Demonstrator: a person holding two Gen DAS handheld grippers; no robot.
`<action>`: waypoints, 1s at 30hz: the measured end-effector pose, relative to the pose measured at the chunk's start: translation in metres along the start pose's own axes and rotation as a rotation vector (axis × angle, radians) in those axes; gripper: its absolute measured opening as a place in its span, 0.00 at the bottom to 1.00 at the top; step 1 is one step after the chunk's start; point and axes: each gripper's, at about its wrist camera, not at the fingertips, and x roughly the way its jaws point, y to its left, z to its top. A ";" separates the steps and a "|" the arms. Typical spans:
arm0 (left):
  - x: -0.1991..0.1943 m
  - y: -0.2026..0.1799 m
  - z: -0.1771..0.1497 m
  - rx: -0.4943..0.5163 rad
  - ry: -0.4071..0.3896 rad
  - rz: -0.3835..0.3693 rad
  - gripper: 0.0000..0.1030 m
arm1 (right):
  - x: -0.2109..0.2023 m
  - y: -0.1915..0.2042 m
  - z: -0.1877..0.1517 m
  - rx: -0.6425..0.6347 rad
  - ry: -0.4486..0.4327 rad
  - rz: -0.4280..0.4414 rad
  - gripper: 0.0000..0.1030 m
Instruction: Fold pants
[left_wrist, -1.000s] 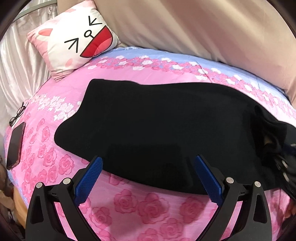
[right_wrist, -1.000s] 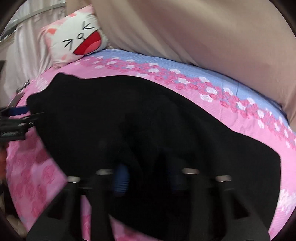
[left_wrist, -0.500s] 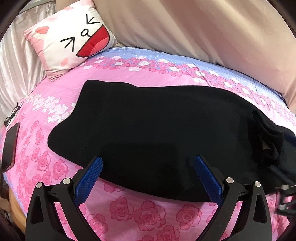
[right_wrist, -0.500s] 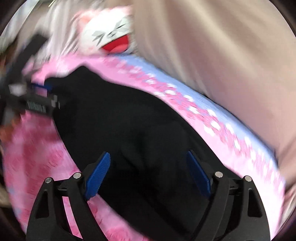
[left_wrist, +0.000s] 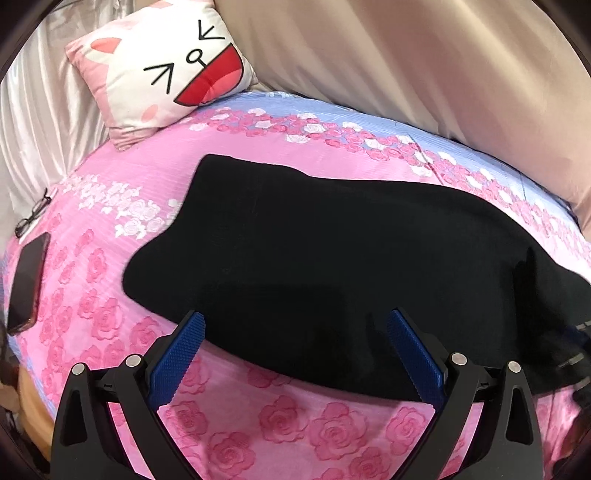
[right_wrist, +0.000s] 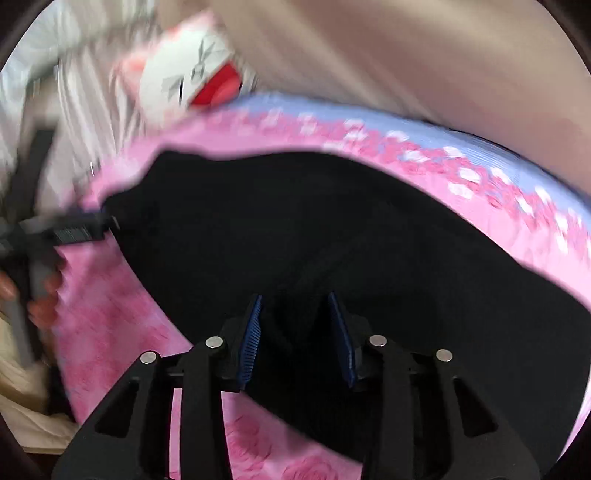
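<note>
Pants (left_wrist: 332, 258): black, spread flat across the middle of my pink rose bedspread (left_wrist: 258, 435), long axis running left to right; one end points toward the cat pillow, the other runs off to the right of the left wrist view.
Left tongs (left_wrist: 295, 332): in my left hand, jaws wide apart, blue pads (left_wrist: 177, 354) poised at the near edge of the pants; nothing between them is gripped, and I cannot tell whether the tips touch the cloth.
Right tongs (right_wrist: 295, 306): in my right hand, jaws have just been closing and now stand narrow, with a raised fold of the black cloth between the pads (right_wrist: 251, 332); the picture is blurred, so I cannot tell whether they press on it yet.
Cat pillow (left_wrist: 166, 66): white and pink, at the far left corner of the bed, well apart from the pants.
Phone (left_wrist: 27, 280): dark, lying near the left edge of the bedspread.
Glasses (left_wrist: 33, 218): just beyond the phone.
Beige cover (left_wrist: 424, 74): bunched along the far side.
</note>
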 end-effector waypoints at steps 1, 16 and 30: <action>-0.001 0.002 -0.001 0.004 -0.003 0.005 0.95 | -0.011 -0.012 0.003 0.060 -0.034 0.018 0.35; 0.004 -0.012 0.000 0.020 0.021 -0.011 0.95 | 0.009 -0.024 0.029 0.061 -0.049 -0.169 0.34; 0.011 0.008 0.003 -0.028 0.034 0.033 0.95 | 0.062 0.012 0.040 -0.043 0.003 -0.317 0.35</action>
